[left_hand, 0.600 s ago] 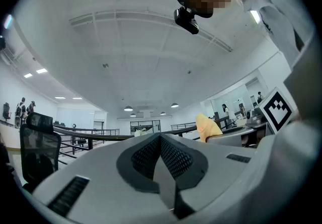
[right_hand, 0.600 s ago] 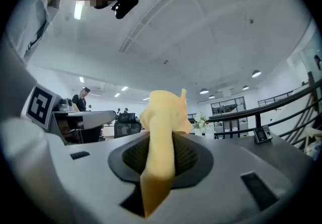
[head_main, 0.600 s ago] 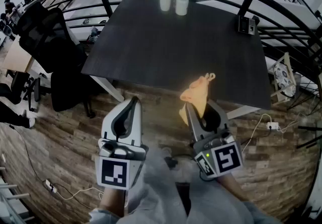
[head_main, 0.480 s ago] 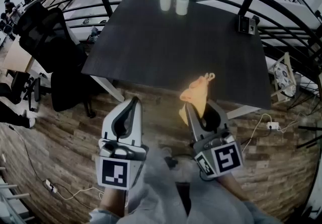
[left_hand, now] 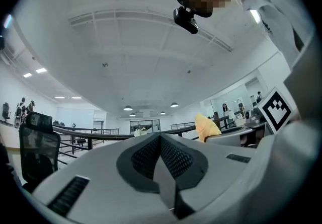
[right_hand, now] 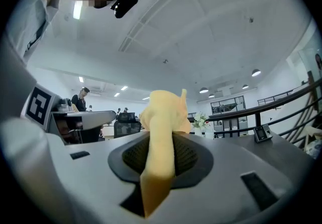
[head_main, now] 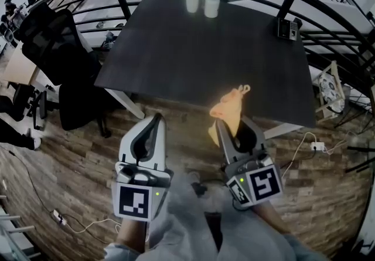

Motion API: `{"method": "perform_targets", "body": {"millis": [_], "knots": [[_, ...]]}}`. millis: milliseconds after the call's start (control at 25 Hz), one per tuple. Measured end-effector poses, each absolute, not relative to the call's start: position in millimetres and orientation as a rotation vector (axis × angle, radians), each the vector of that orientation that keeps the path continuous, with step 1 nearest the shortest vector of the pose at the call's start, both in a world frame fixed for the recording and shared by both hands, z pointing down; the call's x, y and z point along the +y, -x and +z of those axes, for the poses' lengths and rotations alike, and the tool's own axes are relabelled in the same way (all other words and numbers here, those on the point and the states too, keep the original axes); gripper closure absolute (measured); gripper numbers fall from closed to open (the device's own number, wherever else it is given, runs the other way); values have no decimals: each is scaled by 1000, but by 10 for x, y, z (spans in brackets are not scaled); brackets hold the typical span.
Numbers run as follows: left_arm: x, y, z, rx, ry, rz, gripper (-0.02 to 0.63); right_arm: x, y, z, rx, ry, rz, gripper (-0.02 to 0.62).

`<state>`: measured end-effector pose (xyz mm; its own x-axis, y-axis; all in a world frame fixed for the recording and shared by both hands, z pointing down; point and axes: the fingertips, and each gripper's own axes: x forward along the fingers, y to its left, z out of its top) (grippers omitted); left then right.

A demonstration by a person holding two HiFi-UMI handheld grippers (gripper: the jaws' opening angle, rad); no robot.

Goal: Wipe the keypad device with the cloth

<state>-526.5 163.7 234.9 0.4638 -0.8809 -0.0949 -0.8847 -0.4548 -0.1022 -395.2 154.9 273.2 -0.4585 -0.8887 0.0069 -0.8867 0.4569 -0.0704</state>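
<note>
The grey left gripper (head_main: pixel 154 119) and right gripper (head_main: pixel 231 126) bear 2 black-and-white marker cubes (head_main: pixel 137 201); the sleeves (head_main: pixel 176 231) are grey.

— Where is the head view looking from?
— It is looking steeply down at the table (head_main: pixel 199 48) from beyond its near edge.
— And the gripper views?
— Each is riding close behind its jaws, tilting up at the ceiling (left_hand: pixel 126 42); all three views are catching the cloth (right_hand: pixel 163 117).

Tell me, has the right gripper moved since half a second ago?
No. The right gripper sits at the same spot just below the table's near edge, shut on the cloth.
</note>
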Motion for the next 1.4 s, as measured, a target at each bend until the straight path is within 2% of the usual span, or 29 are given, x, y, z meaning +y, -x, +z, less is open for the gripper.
{"method": "perform_targets", "body": {"millis": [600, 1400], "knots": [[1652, 4956, 2335, 1459, 2620, 50, 600, 1649, 3611, 2733, 2575, 1727, -119, 494], [1960, 3614, 2260, 1047, 2814, 100, 600, 2336, 2344, 2710, 2287, 2084, -123, 494]]}}
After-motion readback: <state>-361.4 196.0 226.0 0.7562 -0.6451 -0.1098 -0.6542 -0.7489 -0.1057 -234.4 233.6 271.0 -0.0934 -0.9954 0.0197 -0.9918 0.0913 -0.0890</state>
